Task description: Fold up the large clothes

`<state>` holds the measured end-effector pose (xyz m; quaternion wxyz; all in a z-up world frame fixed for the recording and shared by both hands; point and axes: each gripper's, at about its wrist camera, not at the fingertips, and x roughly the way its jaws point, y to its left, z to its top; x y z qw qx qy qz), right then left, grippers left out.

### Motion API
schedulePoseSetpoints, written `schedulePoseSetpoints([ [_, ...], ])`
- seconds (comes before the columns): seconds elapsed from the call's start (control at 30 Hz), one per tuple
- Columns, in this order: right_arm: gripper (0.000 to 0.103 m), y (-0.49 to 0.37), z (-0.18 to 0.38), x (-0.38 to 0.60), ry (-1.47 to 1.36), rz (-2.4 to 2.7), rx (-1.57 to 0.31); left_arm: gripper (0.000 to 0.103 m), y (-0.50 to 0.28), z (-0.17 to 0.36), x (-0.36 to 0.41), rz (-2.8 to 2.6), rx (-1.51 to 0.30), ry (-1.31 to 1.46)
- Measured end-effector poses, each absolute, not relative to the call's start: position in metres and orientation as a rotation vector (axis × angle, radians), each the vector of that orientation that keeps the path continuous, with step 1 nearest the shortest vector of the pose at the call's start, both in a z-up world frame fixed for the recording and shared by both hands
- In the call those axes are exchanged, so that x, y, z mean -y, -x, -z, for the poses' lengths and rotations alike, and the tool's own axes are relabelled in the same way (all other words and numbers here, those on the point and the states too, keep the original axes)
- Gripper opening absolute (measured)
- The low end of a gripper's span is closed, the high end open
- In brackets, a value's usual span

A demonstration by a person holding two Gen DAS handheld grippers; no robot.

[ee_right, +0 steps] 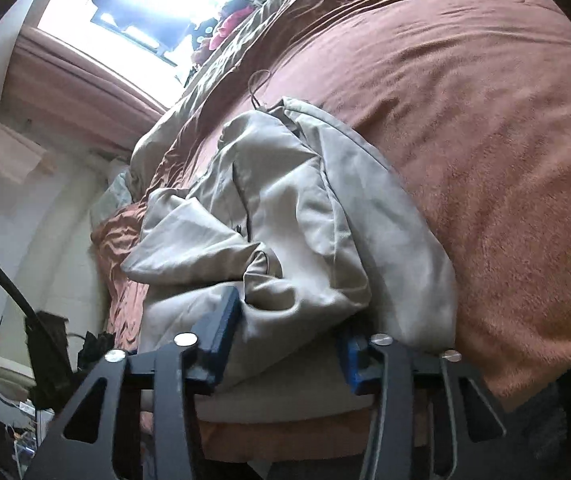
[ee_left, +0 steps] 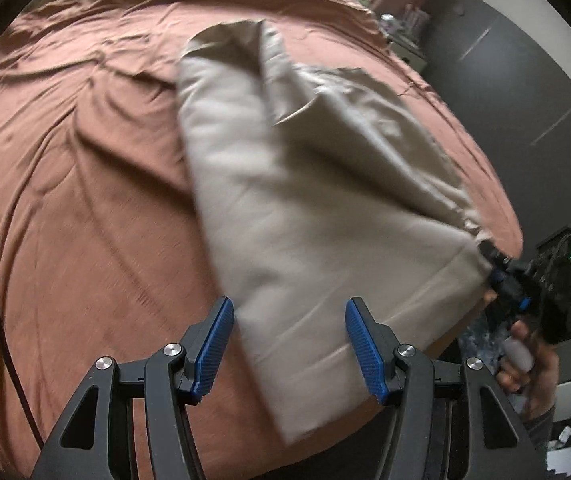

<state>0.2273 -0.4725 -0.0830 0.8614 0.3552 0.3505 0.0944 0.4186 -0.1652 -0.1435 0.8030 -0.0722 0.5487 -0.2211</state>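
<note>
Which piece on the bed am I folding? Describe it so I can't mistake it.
Start from the rust-brown bedspread covering the bed. Near its edge lies a pale beige garment, one end in the right hand-held gripper. It is the only light, smooth cloth there, unlike the olive bedding farther up.

Beige garment [ee_left: 305, 208] — smooth matt cloth, rust bedspread [ee_left: 85, 200] — soft creased fabric with slight sheen
</note>
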Motion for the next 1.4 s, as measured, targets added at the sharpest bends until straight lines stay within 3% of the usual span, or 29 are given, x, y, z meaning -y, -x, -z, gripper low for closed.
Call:
schedulePoseSetpoints([
  [0.1, 0.013, -0.224, 0.077, 0.473, -0.737, -0.214, -0.703, 0.060, -0.416, 0.158, 0.159, 0.501, -1.212, 0.224],
  [0.23, 0.009, -0.211, 0.068, 0.468, -0.715, -0.226, -0.651, 0.060, -0.411, 0.158, 0.165, 0.516, -1.204, 0.224],
  [0.47, 0.008, -0.188, 0.079, 0.472, -0.703, -0.179, -0.622, 0.060, -0.401, 0.137, 0.191, 0.576, -1.182, 0.158],
  [0.63, 0.010, -0.183, 0.110, 0.485, -0.753, -0.141, -0.705, 0.060, -0.398, 0.138, 0.201, 0.603, -1.170, 0.129],
  [0.87, 0.014, -0.184, 0.081, 0.477, -0.670, -0.131, -0.741, 0.060, -0.398, 0.138, 0.203, 0.614, -1.154, 0.147],
  [1.07, 0.022, -0.184, 0.033, 0.451, -0.447, -0.053, -0.713, 0.060, -0.397, 0.140, 0.202, 0.639, -1.130, 0.177],
  [1.1, 0.033, -0.187, 0.025, 0.444, -0.406, -0.042, -0.708, 0.060, -0.397, 0.141, 0.201, 0.645, -1.127, 0.191],
  [1.13, 0.052, -0.188, 0.017, 0.437, -0.376, -0.035, -0.692, 0.060, -0.397, 0.141, 0.200, 0.650, -1.125, 0.200],
  [1.2, 0.069, -0.187, 0.004, 0.430, -0.369, -0.033, -0.653, 0.060, -0.396, 0.142, 0.196, 0.664, -1.121, 0.222],
  [1.4, 0.069, -0.208, -0.007, 0.392, -0.295, -0.103, -0.641, 0.060, -0.400, 0.142, 0.184, 0.700, -1.111, 0.304],
])
